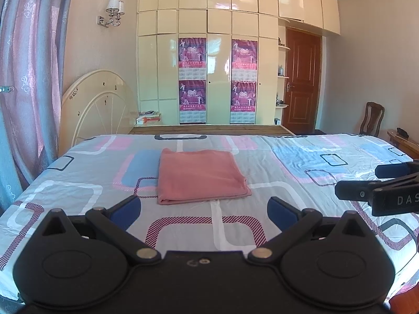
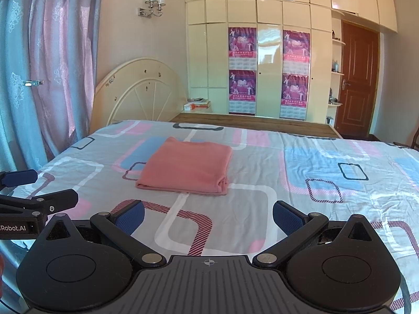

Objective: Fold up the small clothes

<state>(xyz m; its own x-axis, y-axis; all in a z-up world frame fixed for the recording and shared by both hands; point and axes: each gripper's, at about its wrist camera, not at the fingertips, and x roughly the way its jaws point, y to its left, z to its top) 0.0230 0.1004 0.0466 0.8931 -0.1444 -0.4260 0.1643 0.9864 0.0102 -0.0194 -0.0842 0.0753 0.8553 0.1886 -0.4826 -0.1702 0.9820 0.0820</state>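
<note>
A salmon-pink garment (image 1: 200, 176) lies folded into a neat rectangle on the bed; it also shows in the right wrist view (image 2: 187, 166). My left gripper (image 1: 204, 213) is open and empty, hovering just in front of the garment's near edge. My right gripper (image 2: 208, 217) is open and empty, a little nearer than the garment and to its right. The right gripper (image 1: 358, 180) enters the left wrist view from the right edge. The left gripper (image 2: 39, 187) shows at the left edge of the right wrist view.
The bed (image 1: 301, 162) has a grey sheet with pink, blue and white rounded rectangles. A curtain (image 1: 28, 78) hangs at the left. A cream headboard (image 1: 97, 104) leans on the wall. A wardrobe (image 1: 207, 52), a brown door (image 1: 301, 78) and a chair (image 1: 371, 117) stand beyond.
</note>
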